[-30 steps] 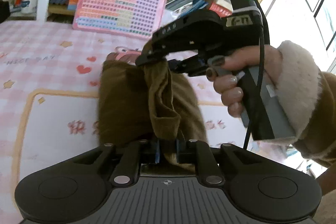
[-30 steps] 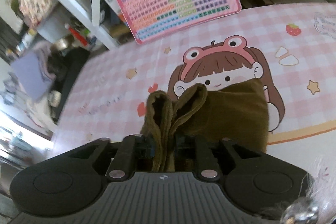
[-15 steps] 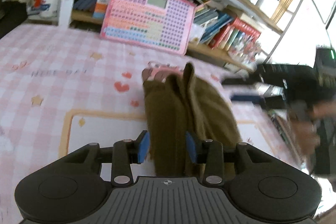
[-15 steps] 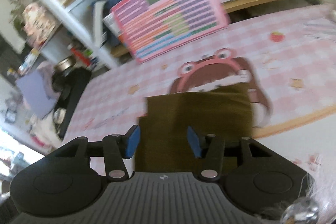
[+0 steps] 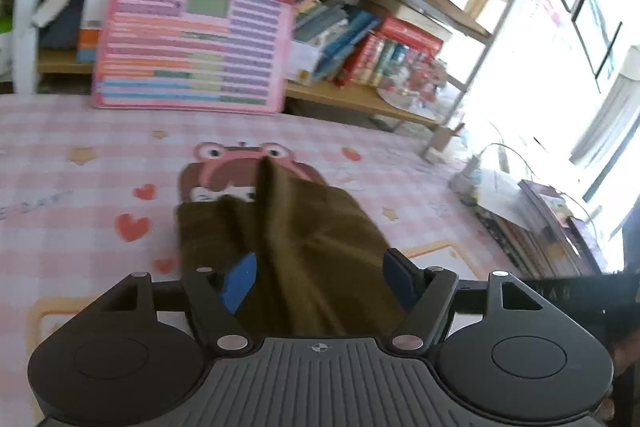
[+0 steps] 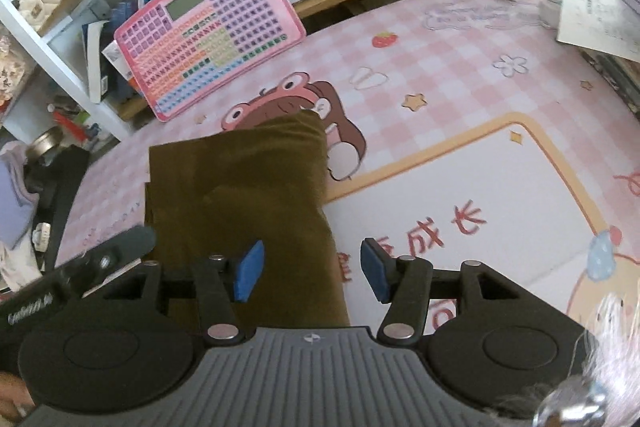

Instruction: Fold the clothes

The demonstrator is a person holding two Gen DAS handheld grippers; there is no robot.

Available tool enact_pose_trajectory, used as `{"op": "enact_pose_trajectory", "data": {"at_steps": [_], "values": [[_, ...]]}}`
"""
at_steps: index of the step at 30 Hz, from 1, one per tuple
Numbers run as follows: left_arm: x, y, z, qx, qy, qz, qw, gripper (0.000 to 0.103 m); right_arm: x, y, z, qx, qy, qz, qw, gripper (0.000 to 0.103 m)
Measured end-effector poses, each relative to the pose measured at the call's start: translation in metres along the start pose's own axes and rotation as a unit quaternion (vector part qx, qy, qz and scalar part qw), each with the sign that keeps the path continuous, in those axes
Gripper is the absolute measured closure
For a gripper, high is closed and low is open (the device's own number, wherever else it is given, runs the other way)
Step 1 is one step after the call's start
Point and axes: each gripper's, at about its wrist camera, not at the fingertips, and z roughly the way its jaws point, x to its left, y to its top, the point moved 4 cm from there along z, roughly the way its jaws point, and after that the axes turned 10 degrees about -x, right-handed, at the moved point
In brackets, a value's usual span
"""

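cloth point(image 6: 244, 195): folded on mat point(image 6: 460, 187), long axis running away from both grippers
left gripper point(image 5: 320, 279): jaws wide, empty, straddles near end
right gripper point(image 6: 310, 269): jaws wide, empty, cloth slightly left

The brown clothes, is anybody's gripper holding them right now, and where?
No, nothing is held. The left gripper and the right gripper both stand open, and the folded brown garment lies loose on the pink mat.

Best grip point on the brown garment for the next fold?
Probably the raised ridge running along the garment, pinched across its width. It stands proud of the mat, so the open left gripper could likely come straight ahead along it.
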Motion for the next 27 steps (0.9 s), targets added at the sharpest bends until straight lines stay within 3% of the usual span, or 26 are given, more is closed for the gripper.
{"op": "enact_pose_trajectory", "data": {"at_steps": [4,7,9,11,14,16,18,19,21,24,27], "values": [[-0.007,-0.004,0.015,0.011,0.009,0.022,0.9997,0.037,-0.003,-0.001,-0.002,0.0,-0.006,0.003,1.0,0.051],[-0.005,-0.007,0.022,0.027,0.016,0.024,0.9992,0.066,-0.004,-0.002,-0.003,-0.001,-0.01,0.005,1.0,0.051],[-0.001,-0.008,0.026,0.04,0.013,0.014,0.999,0.095,-0.006,-0.003,-0.004,-0.001,-0.013,0.006,1.0,0.051],[-0.002,-0.007,0.024,0.041,0.005,0.013,0.9991,0.103,-0.007,-0.004,-0.005,-0.001,-0.016,0.008,1.0,0.051],[-0.024,0.01,-0.004,-0.024,-0.035,0.047,0.998,0.103,-0.009,-0.005,-0.006,-0.002,-0.021,0.01,1.0,0.051],[-0.028,0.019,-0.02,-0.05,-0.055,0.038,0.9965,0.102,-0.01,-0.005,-0.006,-0.001,-0.023,0.012,1.0,0.051],[-0.003,0.011,-0.013,-0.031,-0.028,-0.011,0.9991,0.102,-0.008,-0.006,-0.005,0.001,-0.02,0.01,1.0,0.051],[0.019,-0.001,-0.001,-0.001,0.003,-0.043,0.9991,0.102,-0.006,-0.006,-0.004,0.002,-0.018,0.009,1.0,0.051],[0.06,-0.029,0.019,0.045,0.034,-0.117,0.9916,0.101,-0.004,-0.006,-0.003,0.004,-0.014,0.006,1.0,0.052],[0.07,-0.036,0.019,0.029,0.023,-0.137,0.9898,0.097,-0.002,-0.01,0.002,0.011,-0.013,0.003,1.0,0.052],[0.068,-0.033,0.02,0.035,0.022,-0.123,0.9915,0.096,-0.002,-0.015,0.006,0.02,-0.013,0.006,1.0,0.052]]}}
